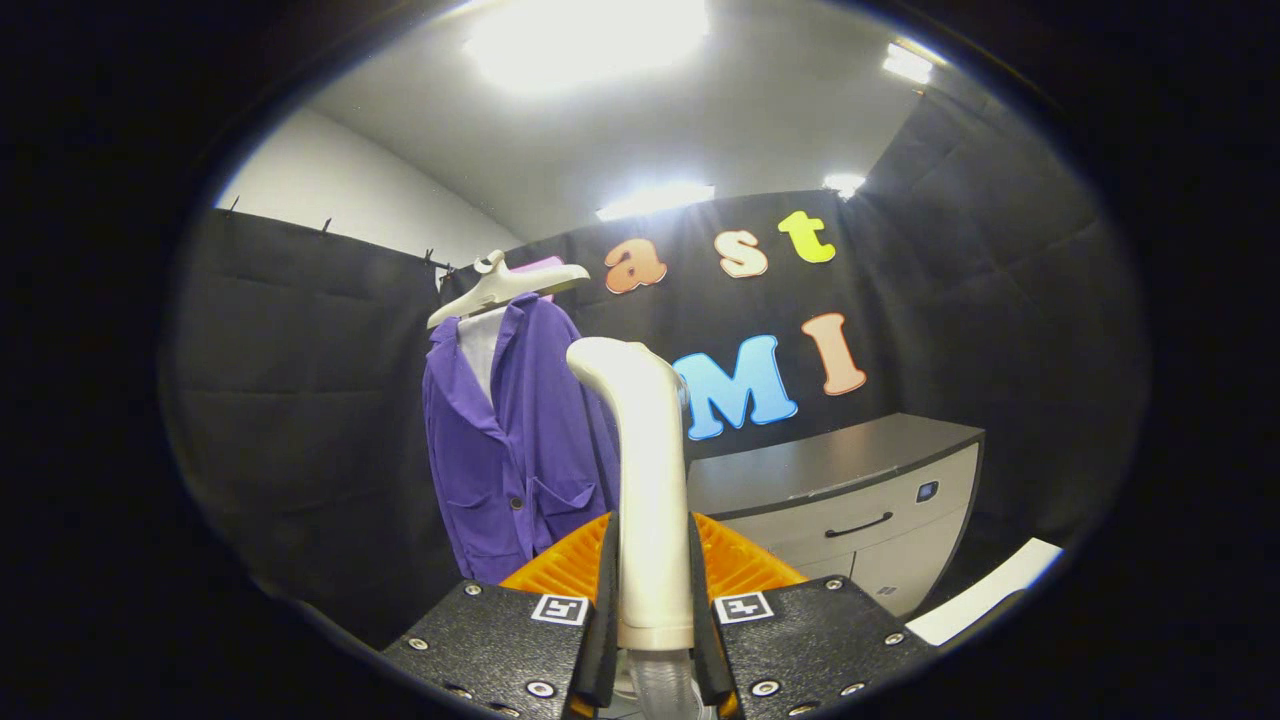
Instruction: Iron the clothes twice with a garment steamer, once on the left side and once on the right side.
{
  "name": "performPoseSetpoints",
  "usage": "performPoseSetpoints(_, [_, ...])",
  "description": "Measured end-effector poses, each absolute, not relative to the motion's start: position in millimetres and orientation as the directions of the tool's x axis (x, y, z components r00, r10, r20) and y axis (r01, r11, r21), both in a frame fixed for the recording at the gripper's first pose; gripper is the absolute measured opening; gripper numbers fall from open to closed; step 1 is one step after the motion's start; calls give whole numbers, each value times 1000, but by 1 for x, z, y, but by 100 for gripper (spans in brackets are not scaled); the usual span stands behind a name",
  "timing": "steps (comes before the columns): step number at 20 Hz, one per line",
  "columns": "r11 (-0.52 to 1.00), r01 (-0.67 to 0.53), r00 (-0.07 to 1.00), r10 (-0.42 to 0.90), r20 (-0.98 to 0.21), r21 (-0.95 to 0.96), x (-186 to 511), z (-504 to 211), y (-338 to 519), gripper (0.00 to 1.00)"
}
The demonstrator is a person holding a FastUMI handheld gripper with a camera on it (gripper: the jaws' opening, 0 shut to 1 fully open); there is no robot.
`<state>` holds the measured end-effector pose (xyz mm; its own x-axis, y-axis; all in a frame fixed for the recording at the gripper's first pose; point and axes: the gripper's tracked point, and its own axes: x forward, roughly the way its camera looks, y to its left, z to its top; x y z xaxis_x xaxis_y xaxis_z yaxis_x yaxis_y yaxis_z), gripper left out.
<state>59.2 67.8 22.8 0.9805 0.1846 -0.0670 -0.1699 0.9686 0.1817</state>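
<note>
**Inspector:** As your gripper (655,585) stands at this moment, both fingers are closed in on the cream-white plastic handle of the garment steamer (645,470), one finger pressing each side of it. You have it clenched low on the shaft, just above the clear ribbed hose (662,685) that leaves its bottom end.

**Operator:** How does the steamer sit in the grip?

**Inspector:** Upright. The handle rises straight from between your fingers, and its rounded head bends over toward the purple button-front jacket (515,440). I cannot tell whether the head touches the cloth; it overlaps the garment's right-hand edge as you look at it.

**Operator:** And the garment itself?

**Inspector:** It hangs on a white plastic hanger (500,285) against the black cloth wall, beyond your fingers and to their left. The front faces you, with a collar, dark buttons and two patch pockets low down.

**Operator:** Anything else to note?

**Inspector:** An orange ribbed plastic piece (740,565) lies just ahead of your fingers, behind the handle. To the right of the steamer stands a grey-topped cabinet with a pale drawer front and dark handle (840,500), well apart from the jacket.
</note>
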Motion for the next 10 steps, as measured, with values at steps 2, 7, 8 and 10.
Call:
performPoseSetpoints(2, [969,-161,981,178,-76,187,59,25,63,31])
performPoseSetpoints(7, [971,-173,977,190,-92,163,61,25,62,31])
performPoseSetpoints(8, [971,-176,977,193,-95,161,62,25,62,31])
performPoseSetpoints(10, [970,-182,975,199,-100,161,63,24,62,32])
